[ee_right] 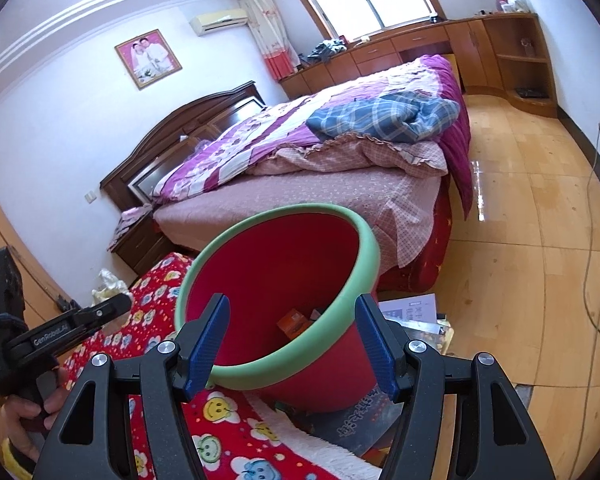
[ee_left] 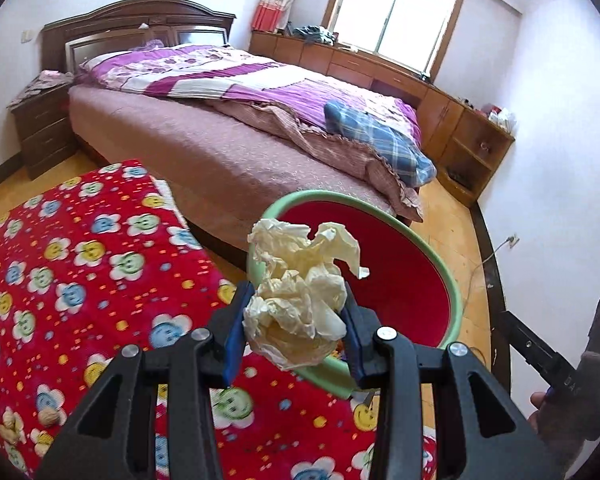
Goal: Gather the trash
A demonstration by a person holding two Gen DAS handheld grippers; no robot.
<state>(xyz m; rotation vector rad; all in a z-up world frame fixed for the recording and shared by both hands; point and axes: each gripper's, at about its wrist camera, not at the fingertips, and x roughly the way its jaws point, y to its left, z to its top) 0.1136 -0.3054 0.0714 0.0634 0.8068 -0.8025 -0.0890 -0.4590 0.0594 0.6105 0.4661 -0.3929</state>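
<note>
My left gripper (ee_left: 296, 312) is shut on a crumpled wad of cream tissue paper (ee_left: 300, 284), held in the air just left of the bin's near rim. The bin (ee_left: 440, 264) is red with a pale green rim and its mouth faces me. From the right wrist view, the bin (ee_right: 364, 240) fills the middle and an orange box (ee_right: 296, 322) lies at its bottom. My right gripper (ee_right: 292, 336) stands open, its blue pads (ee_right: 206, 340) either side of the near rim, with no visible pressing. The left gripper (ee_right: 116, 306) and its tissue (ee_right: 107, 283) show at the left.
A red flower-print blanket (ee_left: 80, 272) lies left of the bin, with nuts (ee_left: 46, 418) on it. A bed (ee_left: 228, 140), a dark nightstand (ee_left: 44, 128) and wooden cabinets (ee_left: 452, 120) stand behind. Papers (ee_right: 410, 312) lie on the wood floor by the bin, and a cable (ee_right: 596, 304) trails at the right.
</note>
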